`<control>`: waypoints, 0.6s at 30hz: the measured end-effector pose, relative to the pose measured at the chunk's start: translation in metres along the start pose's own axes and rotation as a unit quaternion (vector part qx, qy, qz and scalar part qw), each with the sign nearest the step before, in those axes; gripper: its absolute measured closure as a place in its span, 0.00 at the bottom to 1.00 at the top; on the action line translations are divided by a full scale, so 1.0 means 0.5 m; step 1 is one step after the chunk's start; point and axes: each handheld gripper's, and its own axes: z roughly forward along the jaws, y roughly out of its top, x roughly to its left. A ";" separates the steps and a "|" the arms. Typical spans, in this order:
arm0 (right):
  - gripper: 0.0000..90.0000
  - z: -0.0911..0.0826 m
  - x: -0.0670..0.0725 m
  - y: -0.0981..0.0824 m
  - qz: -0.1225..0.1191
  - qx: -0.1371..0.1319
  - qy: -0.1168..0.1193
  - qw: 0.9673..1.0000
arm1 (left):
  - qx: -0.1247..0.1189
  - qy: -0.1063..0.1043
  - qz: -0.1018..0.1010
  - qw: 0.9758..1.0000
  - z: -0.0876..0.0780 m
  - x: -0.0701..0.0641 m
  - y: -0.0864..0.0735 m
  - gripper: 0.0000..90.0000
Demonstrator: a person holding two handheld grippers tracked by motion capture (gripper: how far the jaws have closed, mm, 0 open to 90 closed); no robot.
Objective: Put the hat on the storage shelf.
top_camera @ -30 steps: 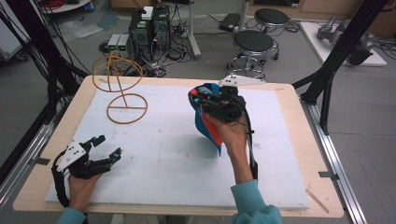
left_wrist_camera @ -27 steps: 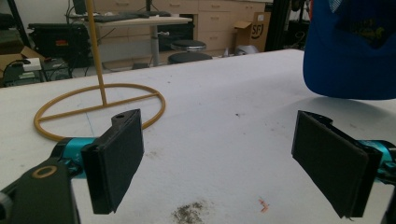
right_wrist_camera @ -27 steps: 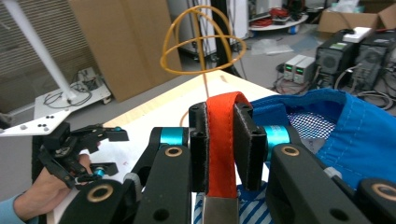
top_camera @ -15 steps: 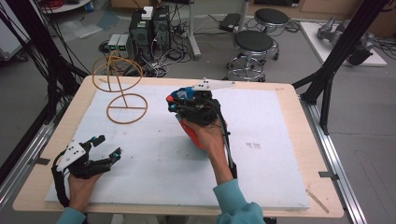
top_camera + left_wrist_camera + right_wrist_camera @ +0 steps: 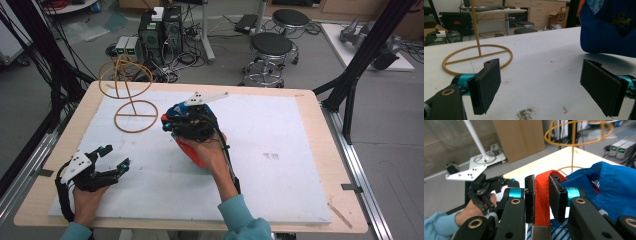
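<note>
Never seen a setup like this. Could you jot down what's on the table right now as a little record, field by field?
Surface: white mat on a wooden table
Left gripper: jaws open, holding nothing, resting near the table's front left
Right gripper: shut on the orange brim of a blue cap, mid-table
Stand: yellow wire stand, ring base on the mat, at back left

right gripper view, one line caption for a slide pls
Right gripper jaws shut on the orange brim of a blue fabric cap, yellow wire stand behind.
</note>
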 end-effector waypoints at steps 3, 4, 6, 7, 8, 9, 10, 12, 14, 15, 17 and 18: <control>0.80 0.021 0.007 -0.006 0.000 0.014 0.009 1.000 | -0.002 0.000 -0.002 1.000 0.001 -0.001 0.000 0.19; 0.80 0.027 0.010 -0.006 -0.001 0.018 0.010 1.000 | -0.001 0.000 -0.001 1.000 0.000 0.000 0.000 0.19; 0.78 0.037 0.014 -0.007 -0.002 0.018 0.016 1.000 | -0.001 0.000 0.000 1.000 0.000 0.000 0.000 0.19; 0.74 0.047 0.018 -0.006 -0.002 0.018 0.021 1.000 | -0.002 0.000 -0.001 1.000 0.000 0.000 0.000 0.19; 0.74 0.047 0.018 -0.006 -0.002 0.018 0.021 1.000 | -0.002 0.000 -0.001 1.000 0.000 0.000 0.000 0.19; 0.73 0.054 0.019 -0.005 -0.003 0.020 0.023 1.000 | -0.002 -0.001 0.000 1.000 0.000 0.000 0.000 0.19; 0.73 0.054 0.019 -0.005 -0.003 0.020 0.023 1.000 | -0.002 -0.001 0.000 1.000 0.000 0.000 0.000 0.19; 0.67 0.057 0.020 -0.006 -0.001 0.022 0.024 0.999 | -0.002 -0.002 0.000 1.000 0.000 0.000 0.000 0.19; 0.58 0.059 0.020 -0.007 -0.004 0.027 0.025 0.999 | -0.002 -0.002 0.001 1.000 0.000 0.000 0.000 0.19; 0.52 0.059 0.021 -0.007 -0.001 0.031 0.028 0.999 | -0.002 -0.002 0.001 1.000 0.000 0.000 0.000 0.19; 0.46 0.059 0.021 -0.009 -0.004 0.033 0.032 0.999 | -0.002 -0.002 0.000 1.000 0.000 0.000 0.000 0.19; 0.43 0.059 0.021 -0.009 -0.006 0.032 0.032 0.999 | -0.002 -0.001 0.000 1.000 0.000 0.000 0.000 0.19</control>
